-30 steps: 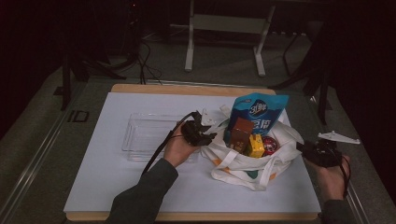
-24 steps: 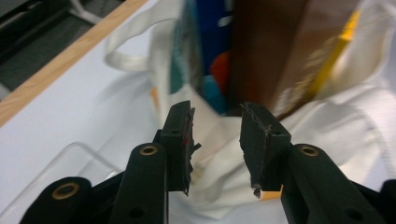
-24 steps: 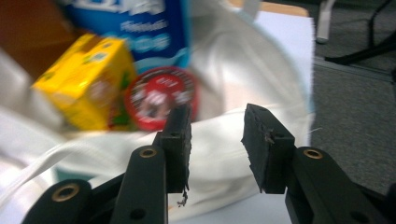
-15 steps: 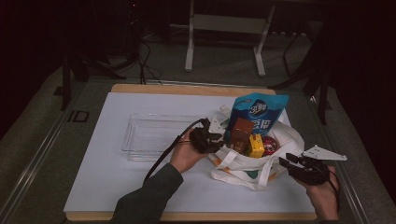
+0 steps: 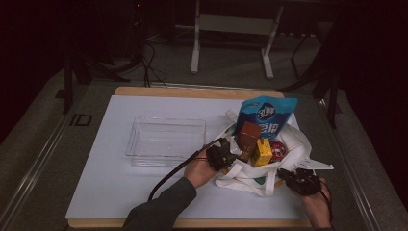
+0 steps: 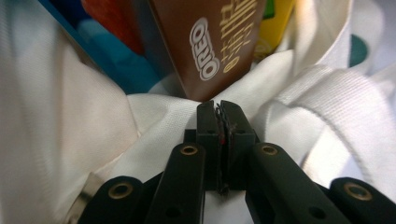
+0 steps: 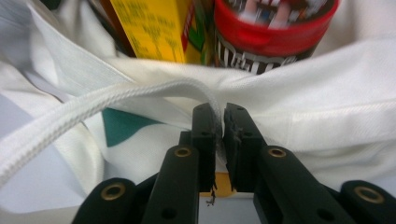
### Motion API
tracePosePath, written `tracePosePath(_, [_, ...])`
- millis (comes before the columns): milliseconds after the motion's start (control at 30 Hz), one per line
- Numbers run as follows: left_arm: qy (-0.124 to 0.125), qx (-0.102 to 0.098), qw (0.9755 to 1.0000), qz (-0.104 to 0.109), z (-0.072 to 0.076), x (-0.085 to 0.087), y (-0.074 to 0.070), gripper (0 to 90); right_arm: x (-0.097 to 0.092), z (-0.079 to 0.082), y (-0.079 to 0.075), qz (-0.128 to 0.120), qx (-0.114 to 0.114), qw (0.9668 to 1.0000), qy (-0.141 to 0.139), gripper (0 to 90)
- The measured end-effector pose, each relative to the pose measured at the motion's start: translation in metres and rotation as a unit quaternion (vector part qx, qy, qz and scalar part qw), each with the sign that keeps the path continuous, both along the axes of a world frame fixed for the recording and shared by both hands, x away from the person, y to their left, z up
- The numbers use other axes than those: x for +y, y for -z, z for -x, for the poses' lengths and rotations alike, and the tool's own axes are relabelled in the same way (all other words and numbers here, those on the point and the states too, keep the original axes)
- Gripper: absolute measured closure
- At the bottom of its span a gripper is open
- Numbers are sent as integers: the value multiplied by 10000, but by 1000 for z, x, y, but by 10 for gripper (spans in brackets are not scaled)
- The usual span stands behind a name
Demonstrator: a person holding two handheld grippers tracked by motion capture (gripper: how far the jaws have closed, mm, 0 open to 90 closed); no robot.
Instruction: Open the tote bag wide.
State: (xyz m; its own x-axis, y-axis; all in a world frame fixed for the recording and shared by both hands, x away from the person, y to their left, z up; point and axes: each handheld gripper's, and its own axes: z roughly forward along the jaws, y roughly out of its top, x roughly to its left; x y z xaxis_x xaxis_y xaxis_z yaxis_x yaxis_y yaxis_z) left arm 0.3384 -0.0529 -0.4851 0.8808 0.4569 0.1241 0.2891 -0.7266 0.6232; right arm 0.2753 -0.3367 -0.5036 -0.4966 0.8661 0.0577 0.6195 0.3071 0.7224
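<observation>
A white tote bag (image 5: 293, 144) stands on the white mat and holds a blue pouch (image 5: 266, 115), a brown Oreo box (image 5: 248, 136), a yellow box (image 5: 262, 151) and a red-lidded can (image 5: 278, 150). My left gripper (image 5: 225, 155) is at the bag's left rim. Its jaws have just been closing and are shut (image 6: 218, 108) on a fold of the white cloth (image 6: 159, 116) below the Oreo box (image 6: 210, 46). My right gripper (image 5: 291, 177) is at the bag's front right. Its jaws have also been closing and now pinch the bag's corded hem (image 7: 140, 93) between them (image 7: 220, 114).
A clear plastic tray (image 5: 166, 142) lies on the mat left of the bag, close to my left hand. The wooden table edge (image 5: 192, 91) runs along the back. A metal stand (image 5: 231, 29) is on the floor beyond it.
Both hands came down and nearer to the front edge. The left gripper moved right onto the bag's left rim. The right gripper moved left onto its front hem. Both closed.
</observation>
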Motion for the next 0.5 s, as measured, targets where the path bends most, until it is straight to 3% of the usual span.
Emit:
tracePosePath(133, [-51,-17,9999,-110,0,-3,10,892,6,-3,13,21,121,9998,151,855])
tracePosePath(333, [-171,25,9996,-206,-2,-6,18,899,14,-2,17,153,73,9991,383,863])
tracePosePath(500, [-152,118,9998,-48,-3,-2,16,895,17,2,19,138,-3,9984,550,863])
